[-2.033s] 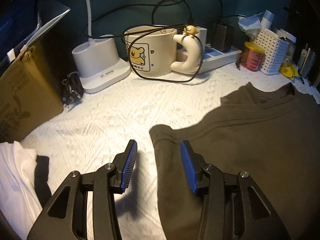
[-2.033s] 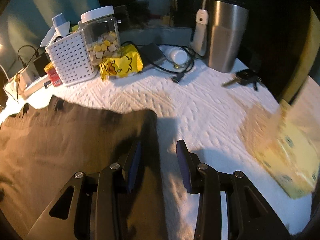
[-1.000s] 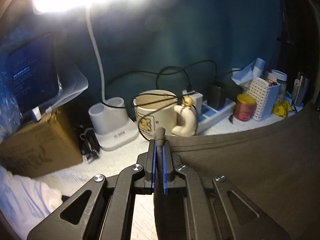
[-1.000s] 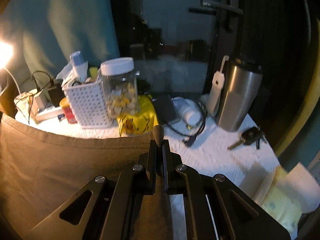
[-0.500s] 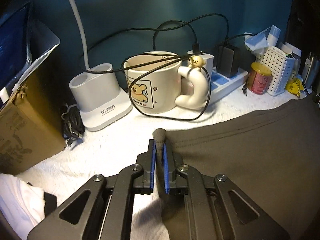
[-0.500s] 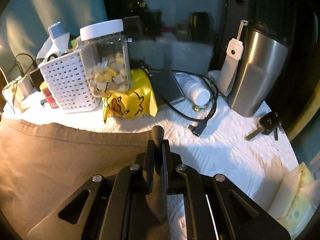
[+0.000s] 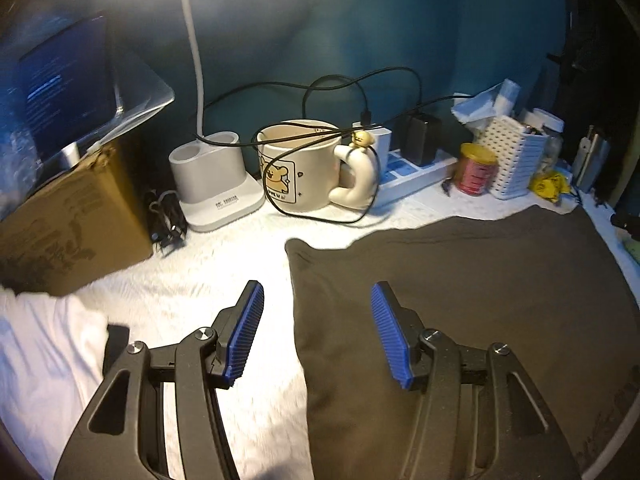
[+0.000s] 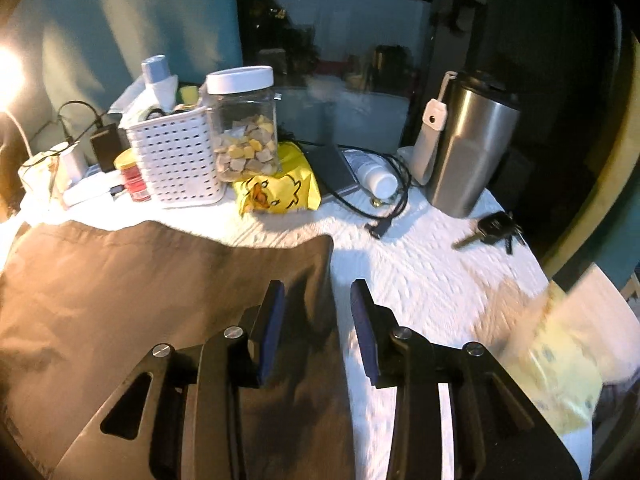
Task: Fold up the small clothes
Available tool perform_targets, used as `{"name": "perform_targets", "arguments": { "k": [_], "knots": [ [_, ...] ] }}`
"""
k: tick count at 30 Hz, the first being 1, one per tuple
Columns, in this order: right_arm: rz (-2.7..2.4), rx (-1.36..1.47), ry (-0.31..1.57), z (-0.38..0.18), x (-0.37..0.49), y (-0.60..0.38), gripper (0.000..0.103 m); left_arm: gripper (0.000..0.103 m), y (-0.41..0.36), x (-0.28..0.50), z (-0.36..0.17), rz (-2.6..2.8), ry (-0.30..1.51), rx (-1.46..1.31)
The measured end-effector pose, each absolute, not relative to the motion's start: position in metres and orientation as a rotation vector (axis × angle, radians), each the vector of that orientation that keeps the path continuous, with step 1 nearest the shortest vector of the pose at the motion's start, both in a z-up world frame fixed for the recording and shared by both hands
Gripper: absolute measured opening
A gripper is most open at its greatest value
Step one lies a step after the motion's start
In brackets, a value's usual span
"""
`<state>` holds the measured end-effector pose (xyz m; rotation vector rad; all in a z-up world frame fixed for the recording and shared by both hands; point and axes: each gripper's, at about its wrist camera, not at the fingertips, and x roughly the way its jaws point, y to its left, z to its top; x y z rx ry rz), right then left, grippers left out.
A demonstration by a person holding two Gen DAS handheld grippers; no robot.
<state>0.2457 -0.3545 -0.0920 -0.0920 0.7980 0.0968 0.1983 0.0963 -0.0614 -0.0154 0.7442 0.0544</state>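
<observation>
Here, on the far left of the left wrist view, a cardboard box [image 7: 72, 224] stood on the white cloth [image 7: 224, 264], then a lamp base [image 7: 216, 188] and a mug [image 7: 300, 164]. The left gripper [image 7: 316, 328] had just been opening; its jaws stood wide, and the left edge of the brown garment [image 7: 460, 300] lay flat between them, free of the pads. In the right wrist view the garment [image 8: 140, 288] covered the left part of the cloth. The right gripper [image 8: 318, 320] had also just been opening, its jaws narrower, over the garment's right edge without pressing it. Further right were a steel cup [image 8: 472, 152] and keys [image 8: 492, 228].
</observation>
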Motion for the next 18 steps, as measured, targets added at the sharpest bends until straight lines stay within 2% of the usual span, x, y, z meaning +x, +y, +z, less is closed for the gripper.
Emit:
{"name": "perform_targets", "arguments": {
  "k": [18],
  "knots": [
    [0.102,-0.024,0.791,-0.08,0.146,-0.355,0.037,0.056,0.073,0.114,-0.05,0.034,0.693,-0.13]
  ]
}}
